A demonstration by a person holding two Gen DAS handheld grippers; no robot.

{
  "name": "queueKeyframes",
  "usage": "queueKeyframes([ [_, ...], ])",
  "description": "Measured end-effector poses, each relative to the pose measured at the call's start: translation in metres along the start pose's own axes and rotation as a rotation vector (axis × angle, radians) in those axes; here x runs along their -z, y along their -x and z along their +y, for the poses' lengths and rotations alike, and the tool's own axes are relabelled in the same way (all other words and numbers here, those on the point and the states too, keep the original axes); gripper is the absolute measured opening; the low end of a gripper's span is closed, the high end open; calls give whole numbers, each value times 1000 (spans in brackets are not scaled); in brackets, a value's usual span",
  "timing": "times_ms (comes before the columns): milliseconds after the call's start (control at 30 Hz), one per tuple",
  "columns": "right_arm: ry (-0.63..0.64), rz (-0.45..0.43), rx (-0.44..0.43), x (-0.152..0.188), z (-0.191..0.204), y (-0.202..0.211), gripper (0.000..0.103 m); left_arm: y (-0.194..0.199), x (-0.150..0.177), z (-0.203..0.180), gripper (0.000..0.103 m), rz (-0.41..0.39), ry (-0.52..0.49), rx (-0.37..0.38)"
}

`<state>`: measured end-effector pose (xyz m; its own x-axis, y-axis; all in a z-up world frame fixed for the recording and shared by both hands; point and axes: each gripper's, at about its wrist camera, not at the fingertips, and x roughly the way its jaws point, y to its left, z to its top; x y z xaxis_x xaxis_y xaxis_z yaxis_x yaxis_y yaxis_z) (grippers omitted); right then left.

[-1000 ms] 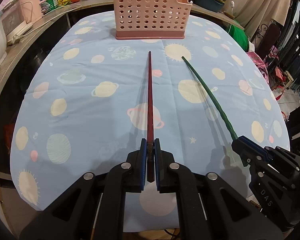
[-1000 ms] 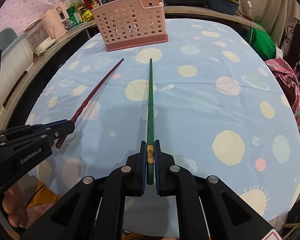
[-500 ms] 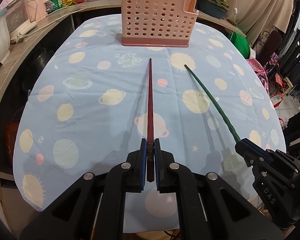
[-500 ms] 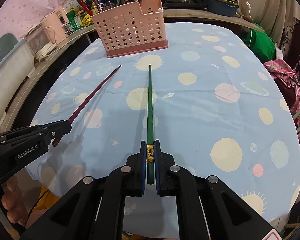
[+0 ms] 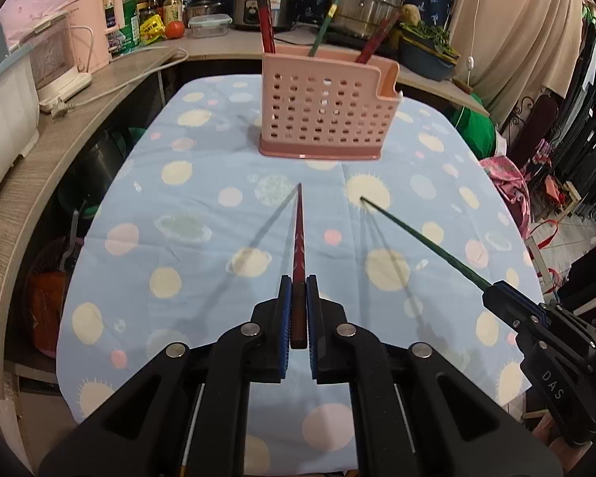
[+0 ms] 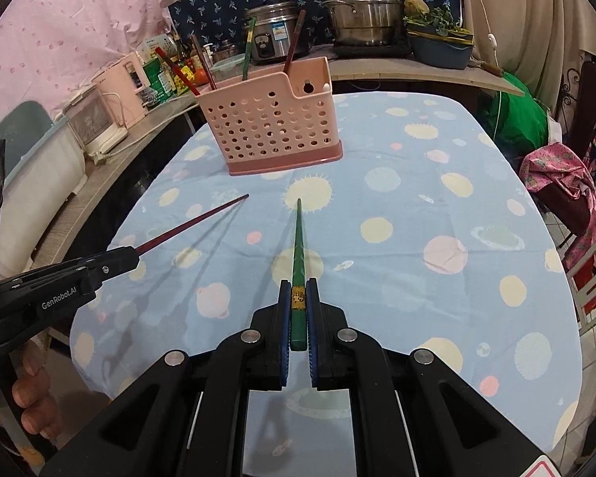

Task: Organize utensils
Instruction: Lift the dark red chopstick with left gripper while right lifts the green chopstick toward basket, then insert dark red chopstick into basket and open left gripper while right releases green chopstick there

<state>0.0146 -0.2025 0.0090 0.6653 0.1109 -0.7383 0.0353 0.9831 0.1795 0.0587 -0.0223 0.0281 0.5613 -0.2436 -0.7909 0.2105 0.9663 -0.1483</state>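
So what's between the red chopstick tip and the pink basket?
Only bare tablecloth between the red chopstick tip and the basket, per the left wrist view.

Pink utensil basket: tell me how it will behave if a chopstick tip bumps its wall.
The pink utensil basket looks like thin perforated plastic, so probably light and apt to slide on the tablecloth. Its wide base probably resists tipping, though the leaning chopsticks inside may rattle.

Table [image 5: 99, 278]: draped in blue planet-print cloth [image 6: 476, 206].
On it: pink perforated basket [image 5: 322, 111], upright at the far end.
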Motion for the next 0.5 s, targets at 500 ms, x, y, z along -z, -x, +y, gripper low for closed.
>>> queueKeyframes([
  [500,1,-137,-49,-68,4,22,7,27,-67,0,7,-135,11,7],
])
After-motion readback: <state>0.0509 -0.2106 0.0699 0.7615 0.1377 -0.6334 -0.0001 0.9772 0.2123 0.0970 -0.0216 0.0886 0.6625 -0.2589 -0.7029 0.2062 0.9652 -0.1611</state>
